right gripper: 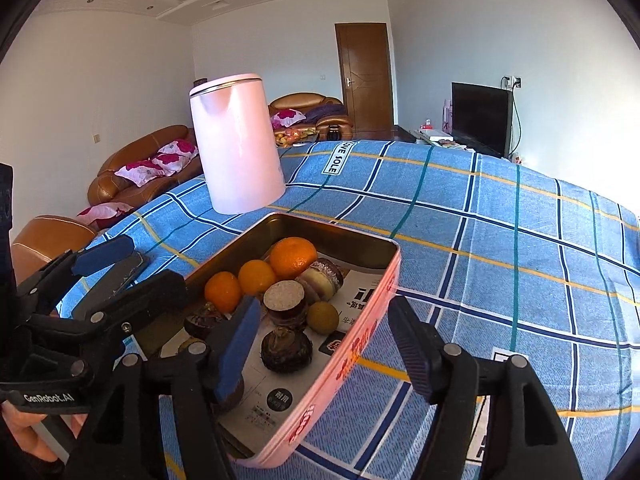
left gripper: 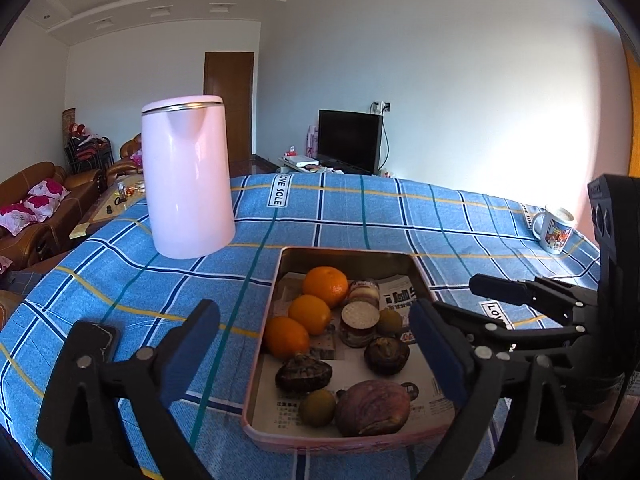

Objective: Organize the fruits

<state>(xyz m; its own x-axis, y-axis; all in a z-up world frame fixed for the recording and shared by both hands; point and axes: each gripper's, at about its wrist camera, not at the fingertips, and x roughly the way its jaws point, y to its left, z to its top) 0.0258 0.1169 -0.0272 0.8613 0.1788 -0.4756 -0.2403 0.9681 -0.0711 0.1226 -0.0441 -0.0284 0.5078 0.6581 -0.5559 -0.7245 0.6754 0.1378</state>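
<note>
On the blue plaid cloth [left gripper: 360, 216] covering the surface sits a tin [left gripper: 256, 364] of fruit: three oranges [left gripper: 325, 285] at its 11 o'clock corner, dark fruits nearer. At 10 o'clock stands a pink kettle [left gripper: 186, 176]; at 2 o'clock, a mug [left gripper: 554, 228]. Beyond: brown sofas [right gripper: 148, 160], door [right gripper: 366, 80], TV [left gripper: 349, 140]. Left tool [left gripper: 316, 356] and right tool [right gripper: 320, 344] hover released, jaws apart over the tin.

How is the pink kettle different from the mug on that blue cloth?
The pink kettle is tall, plain and lidded; the mug is short, open-topped and printed with a colourful picture. The kettle stands just behind the tray, the mug far off near the cloth's edge. Both stand upright.
</note>
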